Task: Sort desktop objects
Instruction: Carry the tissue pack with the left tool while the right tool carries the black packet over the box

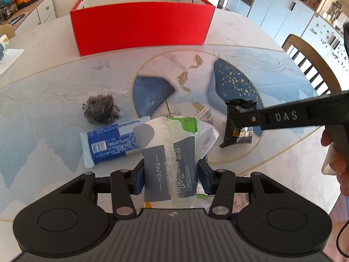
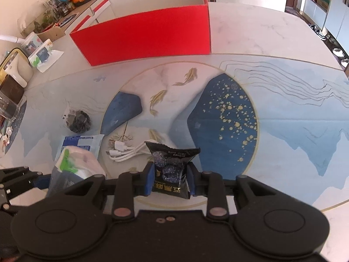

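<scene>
My left gripper (image 1: 171, 174) is shut on a grey and white tissue pack (image 1: 168, 148), its blue pads pressing both sides. The pack's top shows green print and is tilted up off the table. My right gripper (image 2: 170, 179) is shut on a small black snack packet (image 2: 172, 163), which hangs slightly above the table. In the left wrist view the same black packet (image 1: 237, 126) sits in the right gripper (image 1: 240, 118) to the right of the tissue pack. An open red box (image 1: 141, 28) stands at the far side of the table.
A blue wrapped packet (image 1: 109, 144) lies left of the tissue pack, and a clear bag of dark pieces (image 1: 100, 109) lies beyond it. A coiled white USB cable (image 2: 124, 150) lies between the two grippers. A wooden chair (image 1: 309, 61) stands at the table's right edge.
</scene>
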Demonstrator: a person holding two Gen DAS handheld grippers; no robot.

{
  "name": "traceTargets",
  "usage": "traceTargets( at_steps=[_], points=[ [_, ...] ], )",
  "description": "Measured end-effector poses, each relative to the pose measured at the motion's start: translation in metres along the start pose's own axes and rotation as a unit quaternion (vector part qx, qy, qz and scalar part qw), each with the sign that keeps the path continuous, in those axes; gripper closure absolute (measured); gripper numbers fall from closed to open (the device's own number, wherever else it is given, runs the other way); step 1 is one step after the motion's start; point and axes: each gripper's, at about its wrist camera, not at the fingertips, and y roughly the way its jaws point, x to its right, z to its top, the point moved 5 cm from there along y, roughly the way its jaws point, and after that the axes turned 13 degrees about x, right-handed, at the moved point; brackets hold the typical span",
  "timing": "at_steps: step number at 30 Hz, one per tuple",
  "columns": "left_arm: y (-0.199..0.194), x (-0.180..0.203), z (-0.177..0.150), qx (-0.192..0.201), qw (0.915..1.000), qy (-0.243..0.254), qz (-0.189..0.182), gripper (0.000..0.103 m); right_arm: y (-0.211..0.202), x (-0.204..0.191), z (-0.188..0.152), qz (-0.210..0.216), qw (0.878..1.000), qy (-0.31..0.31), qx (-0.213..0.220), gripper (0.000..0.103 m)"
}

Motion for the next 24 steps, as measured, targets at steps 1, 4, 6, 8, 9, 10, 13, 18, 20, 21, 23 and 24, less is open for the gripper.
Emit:
traceTargets(
  at_steps=[1, 4, 6, 8, 9, 10, 13, 18, 20, 21, 23, 24],
  points=[
    [-0.001, 0.000, 0.002, 0.001, 1.0000, -0.002, -0.001, 0.055, -0.002, 0.000, 0.001, 0.002, 1.000, -0.001, 0.002, 0.074],
    [-0.002, -0.002, 0.007, 0.003, 1.0000, -0.007, -0.003, 0.055, -0.007, 0.003, 0.004, 0.004, 1.000, 0.000, 0.009, 0.074],
    [-0.003, -0.002, 0.011, 0.007, 0.9999, -0.007, -0.003, 0.055, -0.009, 0.003, 0.007, 0.005, 1.000, 0.000, 0.012, 0.074],
    [-0.004, -0.004, 0.016, 0.009, 0.9999, -0.011, -0.003, 0.055, -0.012, 0.004, 0.010, 0.004, 1.000, -0.001, 0.017, 0.074],
    [-0.004, -0.005, 0.018, 0.009, 0.9999, -0.014, -0.003, 0.055, -0.014, 0.004, 0.011, 0.005, 1.000, -0.001, 0.018, 0.074],
    [-0.005, -0.007, 0.020, 0.009, 0.9998, -0.019, -0.004, 0.055, -0.015, 0.005, 0.013, 0.006, 1.000, -0.001, 0.020, 0.074],
    [-0.006, -0.012, 0.029, 0.010, 0.9995, -0.030, -0.004, 0.055, -0.020, 0.005, 0.019, 0.005, 1.000, -0.004, 0.023, 0.074],
    [-0.008, -0.017, 0.046, 0.021, 0.9994, -0.027, -0.003, 0.055, -0.026, 0.006, 0.030, 0.005, 1.000, -0.005, 0.025, 0.074],
    [-0.008, -0.019, 0.055, 0.028, 0.9993, -0.025, -0.003, 0.055, -0.029, 0.004, 0.038, 0.009, 1.000, -0.006, 0.029, 0.074],
    [-0.008, -0.021, 0.060, 0.031, 0.9992, -0.024, -0.002, 0.055, -0.030, 0.003, 0.042, 0.010, 0.999, -0.009, 0.032, 0.074],
    [-0.008, -0.023, 0.071, 0.039, 0.9990, -0.023, -0.002, 0.055, -0.033, 0.002, 0.049, 0.012, 0.999, -0.010, 0.037, 0.074],
    [-0.008, -0.025, 0.077, 0.043, 0.9988, -0.023, -0.003, 0.055, -0.033, 0.001, 0.055, 0.014, 0.999, -0.009, 0.038, 0.074]
  ],
)
